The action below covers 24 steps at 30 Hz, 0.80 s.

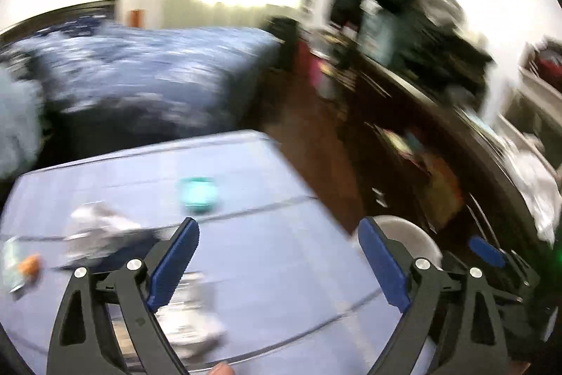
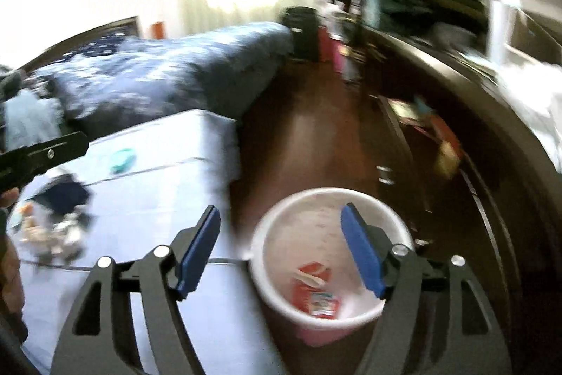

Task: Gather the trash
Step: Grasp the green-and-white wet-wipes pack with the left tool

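Both my grippers, left [image 1: 277,234] and right [image 2: 281,224], are spread wide and empty, bin [image 2: 261,234] under the right one, crumpled wrappers [image 1: 102,224] ahead-left look light and crushable, so pinch mid-wad.

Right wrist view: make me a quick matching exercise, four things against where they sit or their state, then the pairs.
Things:
1. red wrapper
2. teal object
3. bucket
4. right gripper

Place or state:
A. on the floor beside the table
B. jaws open, nothing between them
C. lying inside the bucket
D. on the light blue tabletop, towards its far end

Pairs: 1-C, 2-D, 3-A, 4-B
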Motion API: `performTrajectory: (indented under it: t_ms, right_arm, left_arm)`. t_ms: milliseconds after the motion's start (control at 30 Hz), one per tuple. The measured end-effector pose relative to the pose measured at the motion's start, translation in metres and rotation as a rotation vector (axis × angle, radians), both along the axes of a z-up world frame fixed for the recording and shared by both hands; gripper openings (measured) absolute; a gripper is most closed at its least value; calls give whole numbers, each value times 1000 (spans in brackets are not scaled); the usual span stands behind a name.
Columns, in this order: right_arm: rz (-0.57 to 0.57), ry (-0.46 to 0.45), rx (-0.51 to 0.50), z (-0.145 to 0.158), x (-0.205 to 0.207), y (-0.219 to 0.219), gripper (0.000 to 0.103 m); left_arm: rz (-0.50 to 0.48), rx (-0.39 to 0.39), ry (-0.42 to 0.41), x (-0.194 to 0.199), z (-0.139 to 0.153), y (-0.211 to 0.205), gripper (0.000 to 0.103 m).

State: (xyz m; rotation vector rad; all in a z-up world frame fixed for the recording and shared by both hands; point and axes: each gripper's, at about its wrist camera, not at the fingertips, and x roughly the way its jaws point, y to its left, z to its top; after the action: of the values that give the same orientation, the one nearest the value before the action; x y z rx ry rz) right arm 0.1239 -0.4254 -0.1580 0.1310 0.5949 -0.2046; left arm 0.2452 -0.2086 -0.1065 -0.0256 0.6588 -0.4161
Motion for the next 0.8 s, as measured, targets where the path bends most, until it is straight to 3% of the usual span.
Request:
performTrajectory:
  t_ms: [200, 300, 400, 500, 633, 800]
  right_arm:
    - [171, 9, -6, 10, 23, 67, 76]
    - [223, 21, -13, 11, 34, 93, 76]
    - [279, 33, -12, 11, 42, 121, 76]
    - [325, 42, -27, 11, 49, 149, 76]
    - [365, 57, -39, 9, 59, 175, 76]
    - [376, 85, -34, 2, 66, 187, 76]
  left_arm:
    - [354, 46, -67, -1, 5, 120, 99]
    - [513, 28, -20, 14, -8, 180, 99]
    - [641, 15, 90, 37, -31, 230, 99]
    - [697, 23, 157, 60, -53, 261, 99]
    - [700, 36, 265, 88, -80, 280, 99]
    - [684, 37, 335, 90, -106, 285, 97]
